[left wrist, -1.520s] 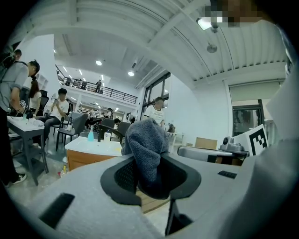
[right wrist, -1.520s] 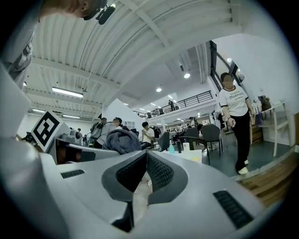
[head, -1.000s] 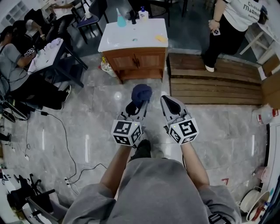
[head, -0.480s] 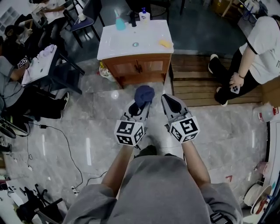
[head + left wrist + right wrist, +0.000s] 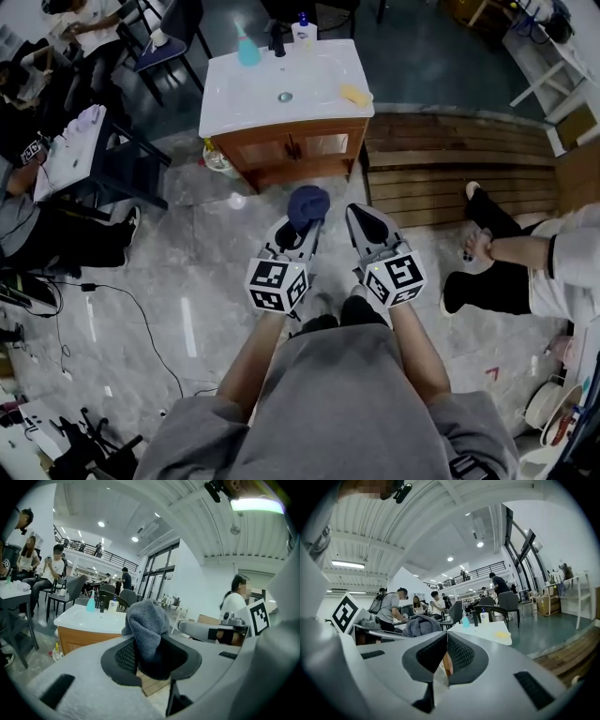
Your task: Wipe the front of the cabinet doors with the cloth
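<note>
Grey marble floor, with the cabinet doors (image 5: pixel 265 148) straight ahead and well apart from both tongs. Left tongs (image 5: pixel 296 232) clamp the blue cloth (image 5: pixel 307 204), which points at the doors. Right tongs (image 5: pixel 361 217) are pinched together with nothing in them.

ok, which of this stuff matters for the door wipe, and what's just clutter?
Job: blue cloth, in the left claw; wooden cabinet doors; right claw, shut and empty.
Clutter: teal spray bottle, pump bottle, yellow sponge on the basin top; wooden decking.
</note>
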{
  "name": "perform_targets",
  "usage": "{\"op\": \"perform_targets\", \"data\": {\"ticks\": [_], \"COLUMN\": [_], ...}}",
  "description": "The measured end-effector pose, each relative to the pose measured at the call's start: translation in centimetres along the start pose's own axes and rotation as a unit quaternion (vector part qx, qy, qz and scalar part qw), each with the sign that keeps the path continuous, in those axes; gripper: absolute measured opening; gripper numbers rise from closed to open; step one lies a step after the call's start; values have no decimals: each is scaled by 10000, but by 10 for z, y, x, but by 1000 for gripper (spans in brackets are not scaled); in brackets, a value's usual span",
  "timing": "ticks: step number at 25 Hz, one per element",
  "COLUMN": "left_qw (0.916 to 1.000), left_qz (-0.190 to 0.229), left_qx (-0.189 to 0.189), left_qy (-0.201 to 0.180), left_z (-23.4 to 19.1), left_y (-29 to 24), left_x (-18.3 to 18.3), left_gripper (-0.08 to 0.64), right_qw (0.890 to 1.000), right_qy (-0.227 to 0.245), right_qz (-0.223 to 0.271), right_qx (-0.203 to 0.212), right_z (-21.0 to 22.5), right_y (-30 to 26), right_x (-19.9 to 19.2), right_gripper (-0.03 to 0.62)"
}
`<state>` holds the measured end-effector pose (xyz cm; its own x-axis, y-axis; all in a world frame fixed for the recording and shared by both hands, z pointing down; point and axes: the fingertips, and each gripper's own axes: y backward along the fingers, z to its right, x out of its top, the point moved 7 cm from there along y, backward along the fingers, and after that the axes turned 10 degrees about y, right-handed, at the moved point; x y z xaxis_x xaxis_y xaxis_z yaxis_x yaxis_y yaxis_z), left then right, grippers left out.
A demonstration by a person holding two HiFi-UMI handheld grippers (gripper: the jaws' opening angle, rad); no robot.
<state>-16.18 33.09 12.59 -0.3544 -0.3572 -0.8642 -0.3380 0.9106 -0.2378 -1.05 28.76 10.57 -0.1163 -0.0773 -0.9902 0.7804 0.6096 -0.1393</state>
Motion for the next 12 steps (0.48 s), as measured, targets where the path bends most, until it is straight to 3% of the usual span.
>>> {"op": "perform_targets", "data": {"ticks": [12], "left_qw": [9994], "left_qz": [-203], "left_qx": [209], "left_qy": [163], "left_z": [-36], "left_y": [-88], "left_x": [7], "left_gripper": [106], "right_qw": [9997], "right_qy": [-119], "right_qz": [-189], "right_qx": [69], "right_z": [76], "right_y": [-65], "right_x": [-20], "right_gripper": [11]}}
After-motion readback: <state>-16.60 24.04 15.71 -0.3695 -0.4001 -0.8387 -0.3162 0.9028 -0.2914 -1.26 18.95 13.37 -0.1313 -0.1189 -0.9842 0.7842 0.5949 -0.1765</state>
